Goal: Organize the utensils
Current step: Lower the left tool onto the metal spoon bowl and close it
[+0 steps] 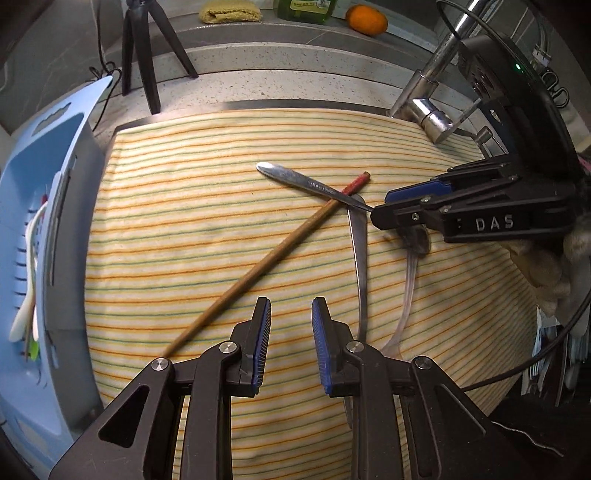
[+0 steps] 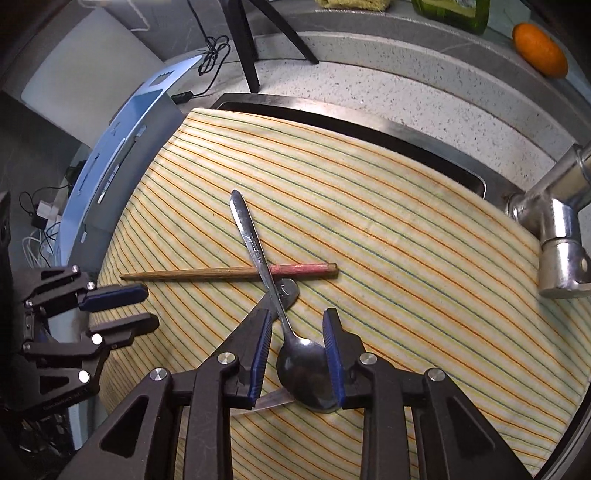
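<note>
- The spoon (image 2: 291, 328) is lying on the striped cloth (image 2: 406, 236), with its handle crossing over a chopstick (image 2: 207, 274) and another metal piece (partly hidden) under it.
- The spoon's bowl is sat between the right gripper (image 2: 297, 350) pads; one pad looks to be touching, but a full pinch cannot be told.
- The round bowl could be squeezed out sideways.
- The chopstick could be flicked away if the spoon is lifted.
- The left gripper (image 1: 291, 325) is held open and empty above the cloth.
- The blue rack (image 1: 55, 206) is well apart.

Only thing I can actually read is "DAS" in raised letters on the side of the right gripper (image 1: 376, 210), off to the right of the left gripper (image 1: 291, 332). The green bottle (image 1: 306, 9) far ahead has a label, but it's too blurry to make out.
</note>
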The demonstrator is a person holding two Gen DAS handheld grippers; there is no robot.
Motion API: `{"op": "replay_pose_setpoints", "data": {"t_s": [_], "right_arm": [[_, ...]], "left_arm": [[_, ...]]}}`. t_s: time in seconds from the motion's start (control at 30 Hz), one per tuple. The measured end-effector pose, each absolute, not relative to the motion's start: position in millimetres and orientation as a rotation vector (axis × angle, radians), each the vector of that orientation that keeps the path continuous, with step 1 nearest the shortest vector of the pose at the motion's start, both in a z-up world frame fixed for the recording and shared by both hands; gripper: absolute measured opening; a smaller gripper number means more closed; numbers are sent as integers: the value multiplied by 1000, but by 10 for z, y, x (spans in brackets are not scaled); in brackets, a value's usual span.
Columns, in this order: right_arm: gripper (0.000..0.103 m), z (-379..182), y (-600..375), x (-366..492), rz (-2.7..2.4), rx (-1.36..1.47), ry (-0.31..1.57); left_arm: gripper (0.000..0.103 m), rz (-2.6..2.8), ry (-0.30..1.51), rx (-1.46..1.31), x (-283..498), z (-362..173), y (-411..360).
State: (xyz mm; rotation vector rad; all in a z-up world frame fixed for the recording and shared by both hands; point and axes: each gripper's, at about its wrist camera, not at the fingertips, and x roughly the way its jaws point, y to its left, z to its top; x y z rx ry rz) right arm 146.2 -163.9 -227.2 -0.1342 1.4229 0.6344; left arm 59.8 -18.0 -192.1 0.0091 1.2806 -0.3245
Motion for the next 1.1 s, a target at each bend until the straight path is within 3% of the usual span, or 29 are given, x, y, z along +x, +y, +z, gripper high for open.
{"op": "replay_pose_setpoints", "data": {"t_s": [0.47,1.1], "right_arm": [[22,-2376,-1542,1394,745,37,1552],[22,-2334,-1040,1295,821,98,1547]], "left_arm": [[21,-340,1300,-56,443,-1957,-85],[21,-311,1298,-102,305,-1873,300]]}}
